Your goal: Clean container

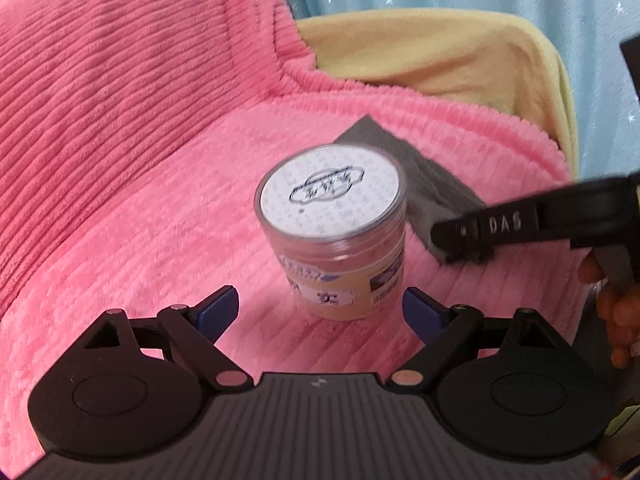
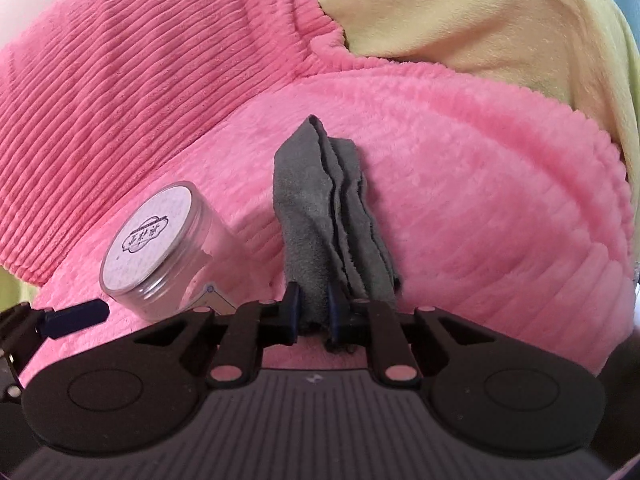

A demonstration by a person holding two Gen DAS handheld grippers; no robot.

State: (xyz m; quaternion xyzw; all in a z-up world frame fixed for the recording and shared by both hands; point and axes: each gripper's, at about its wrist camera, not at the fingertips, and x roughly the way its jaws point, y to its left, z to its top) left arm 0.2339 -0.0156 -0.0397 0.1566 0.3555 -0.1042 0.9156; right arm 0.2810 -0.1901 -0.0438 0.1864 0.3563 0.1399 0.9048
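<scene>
From the left wrist camera, I see my left gripper (image 1: 320, 310) spread wide and holding nothing. The jar (image 1: 334, 232) stands upright on the pink blanket (image 1: 140, 220) straight ahead of it, lid up, its base just beyond the gap between the blue pads (image 1: 218, 308); it is apart from both. The grey cloth (image 1: 424, 184) lies behind the jar and to the right, with the right gripper coming in from that side.

From the right wrist camera, my right gripper (image 2: 314, 312) is clamped narrow on the near end of the cloth (image 2: 320, 208), whose folded length runs straight away from me. The jar (image 2: 160, 244) sits ahead and to the left, beside the cloth.

I judge the left gripper is nearer: a short push forward and a squeeze on the jar's sides should steady it for wiping.
</scene>
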